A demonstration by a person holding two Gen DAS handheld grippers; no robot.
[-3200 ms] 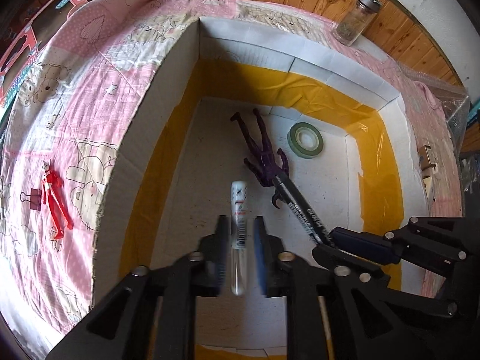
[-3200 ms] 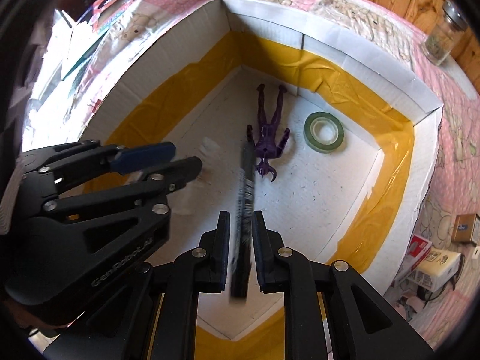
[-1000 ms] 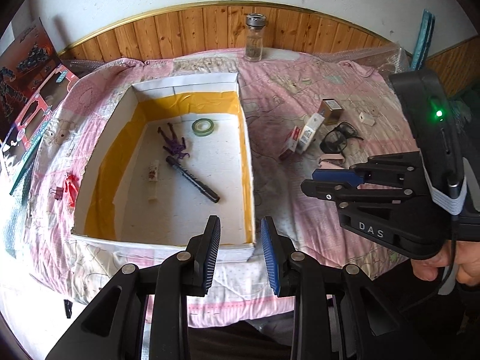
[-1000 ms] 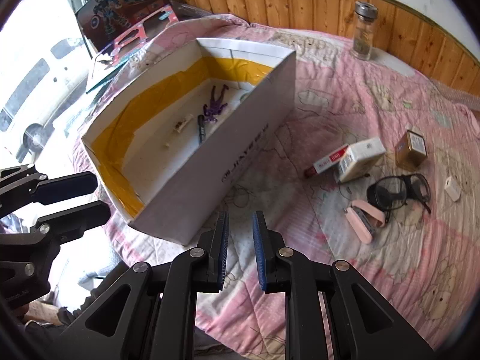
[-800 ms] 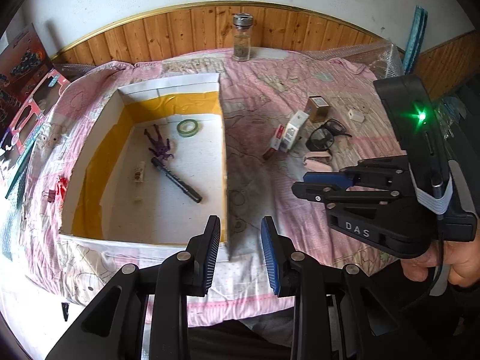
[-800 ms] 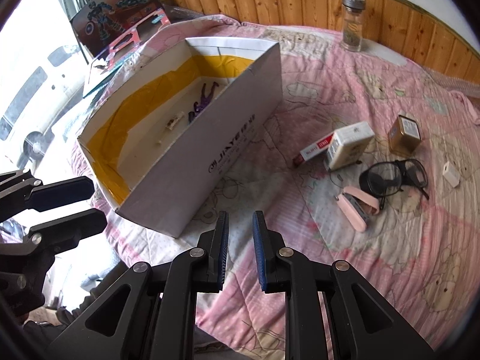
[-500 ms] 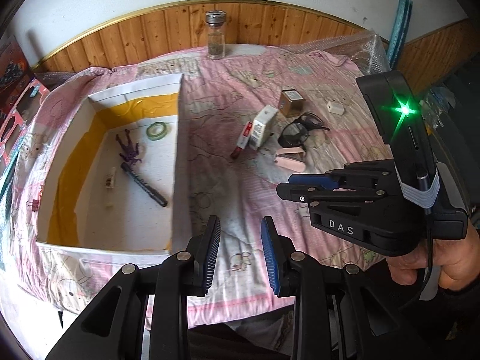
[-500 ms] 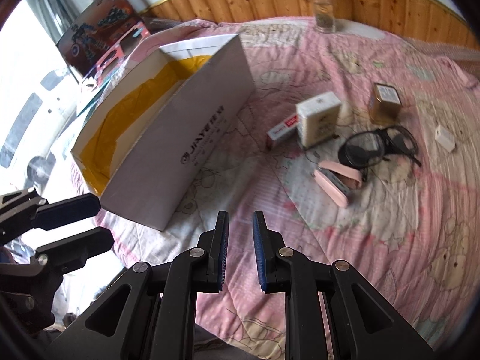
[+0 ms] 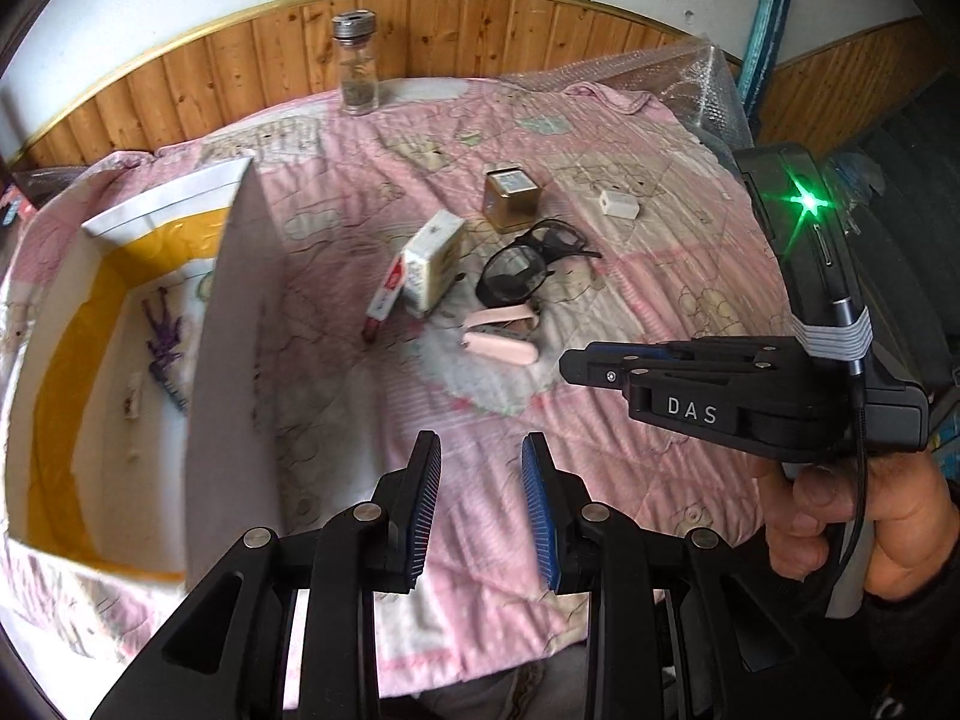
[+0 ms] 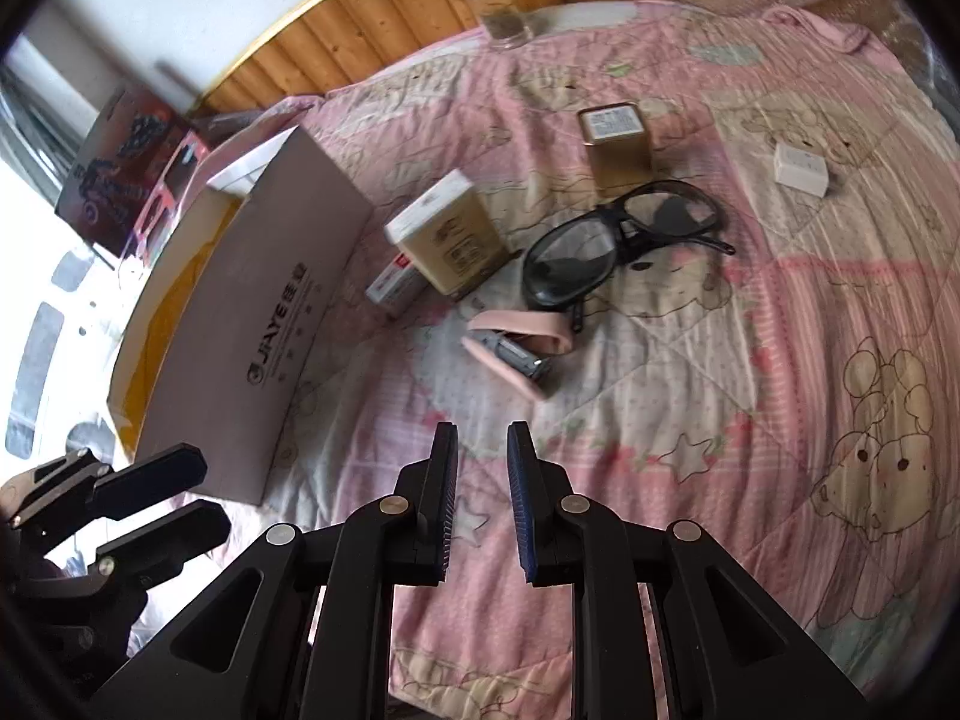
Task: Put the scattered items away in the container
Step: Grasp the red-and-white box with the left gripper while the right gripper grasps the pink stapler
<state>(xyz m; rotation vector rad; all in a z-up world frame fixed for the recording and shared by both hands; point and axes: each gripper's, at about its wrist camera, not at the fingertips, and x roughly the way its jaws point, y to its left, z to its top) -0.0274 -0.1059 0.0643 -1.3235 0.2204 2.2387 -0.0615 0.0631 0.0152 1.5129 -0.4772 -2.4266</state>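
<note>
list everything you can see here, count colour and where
cardboard box: 1, white with yellow lining, left on the quilt
purple figure: 1, inside the box
glass jar: 1, clear with grey lid, far edge by the wood panelling
gold tin: 1, beyond the glasses
glasses: 1, black, centre
stapler: 1, pink, just nearer than the glasses
beige carton: 1, left of the glasses
red and white pack: 1, against the carton
white adapter: 1, far right
quilt: 1, pink
left gripper: open, empty
right gripper: open, empty
hand: 1, holding the right gripper
</note>
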